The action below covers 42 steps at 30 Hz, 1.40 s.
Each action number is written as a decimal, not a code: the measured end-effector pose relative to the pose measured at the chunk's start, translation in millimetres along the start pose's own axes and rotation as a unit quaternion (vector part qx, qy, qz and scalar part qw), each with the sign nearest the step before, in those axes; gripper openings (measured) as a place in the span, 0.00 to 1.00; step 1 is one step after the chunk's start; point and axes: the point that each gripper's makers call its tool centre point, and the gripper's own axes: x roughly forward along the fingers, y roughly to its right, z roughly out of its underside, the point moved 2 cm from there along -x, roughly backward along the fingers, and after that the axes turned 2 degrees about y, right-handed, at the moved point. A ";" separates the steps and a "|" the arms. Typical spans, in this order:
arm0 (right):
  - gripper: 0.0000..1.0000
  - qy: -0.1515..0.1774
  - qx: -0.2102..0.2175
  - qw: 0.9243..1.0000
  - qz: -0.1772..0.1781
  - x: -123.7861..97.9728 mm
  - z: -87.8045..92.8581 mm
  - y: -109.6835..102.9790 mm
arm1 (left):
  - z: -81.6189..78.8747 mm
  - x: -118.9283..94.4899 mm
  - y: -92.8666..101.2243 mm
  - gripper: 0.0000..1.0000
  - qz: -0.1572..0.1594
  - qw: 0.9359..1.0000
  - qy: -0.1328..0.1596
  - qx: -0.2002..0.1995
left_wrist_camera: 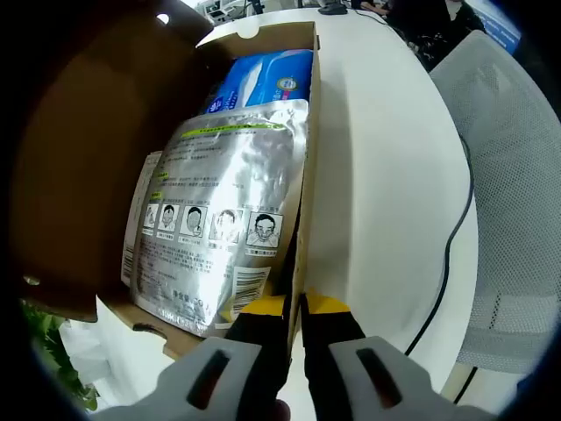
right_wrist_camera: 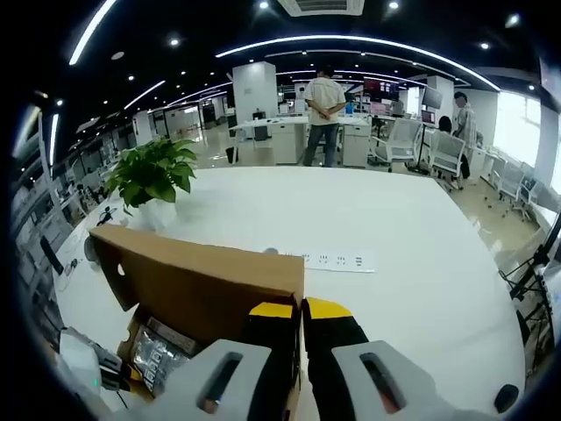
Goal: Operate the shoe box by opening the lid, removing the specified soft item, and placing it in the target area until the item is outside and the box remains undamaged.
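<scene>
Left gripper (left_wrist_camera: pixel 296 309) pinches the shoe box (left_wrist_camera: pixel 308 175) side wall; right gripper (right_wrist_camera: pixel 302 317) clamps the raised lid (right_wrist_camera: pixel 210 285). Inside the box we count 1 silver foil pouch (left_wrist_camera: pixel 223 219), lying on 1 blue soft pack (left_wrist_camera: pixel 267 79) further back. Pouch looks light, limp, slick; we'd pinch a sealed edge.

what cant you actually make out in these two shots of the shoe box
- Left gripper view: the silver pouch covers most of the blue pack, and its print is too small to read.
- Left gripper view: the left claw straddles the shoe box wall; its grip is unclear.
- Right gripper view: the raised lid hides most contents, and the right claw blocks its edge.
</scene>
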 end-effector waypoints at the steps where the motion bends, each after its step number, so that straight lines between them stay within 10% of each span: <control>1: 0.00 -0.001 -0.001 1.000 0.001 5.1 -1.5 1.9 | -0.1 0.0 -0.1 0.04 0.000 1.000 0.000 0.000; 22: 0.00 -0.002 0.008 1.000 0.009 25.8 -0.8 5.5 | -1.1 0.0 0.7 0.04 -0.002 1.000 -0.001 -0.004; 42: 0.00 -0.083 0.020 0.996 0.006 50.4 -2.7 11.1 | -1.2 0.2 3.2 0.04 -0.003 1.000 0.001 0.000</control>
